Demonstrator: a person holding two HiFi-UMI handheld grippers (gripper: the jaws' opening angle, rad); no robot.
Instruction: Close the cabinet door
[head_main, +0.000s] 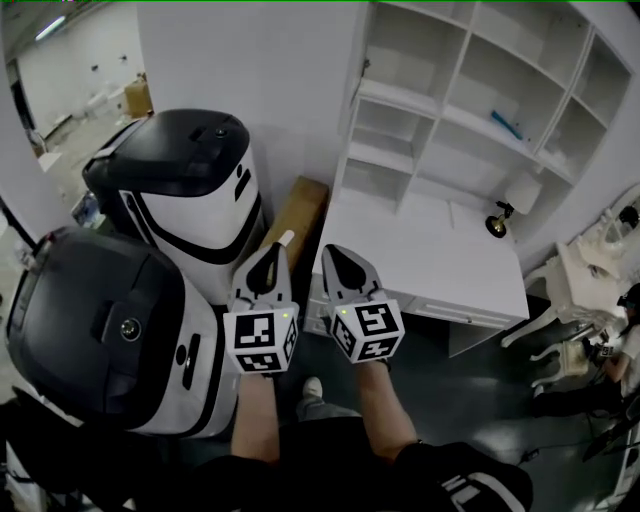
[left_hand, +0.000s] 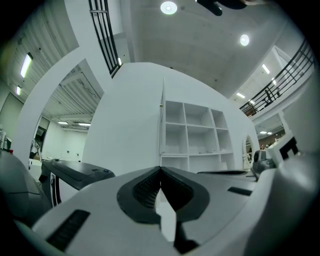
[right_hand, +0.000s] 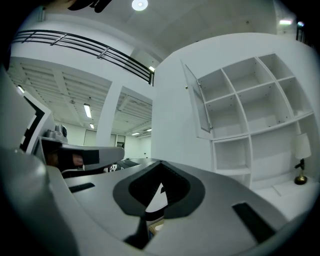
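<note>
A white cabinet of open shelves (head_main: 470, 90) stands ahead above a white desk. Its narrow door (head_main: 355, 85) at the upper left corner hangs open and shows edge-on in the head view. The door (right_hand: 197, 105) swings out toward me in the right gripper view, and the left gripper view shows the door (left_hand: 162, 120) as a thin vertical edge. My left gripper (head_main: 283, 240) and right gripper (head_main: 331, 250) are side by side, level, pointing at the cabinet and well short of it. Both are shut with nothing between the fingers: left gripper (left_hand: 160, 169), right gripper (right_hand: 159, 162).
Two large black-and-white machines (head_main: 190, 190) (head_main: 100, 330) stand close on the left. A brown board (head_main: 297, 215) leans by the white desk (head_main: 430, 260). A small lamp (head_main: 497, 220) sits on the desk. A white chair (head_main: 580, 290) and a person (head_main: 625, 350) are at right.
</note>
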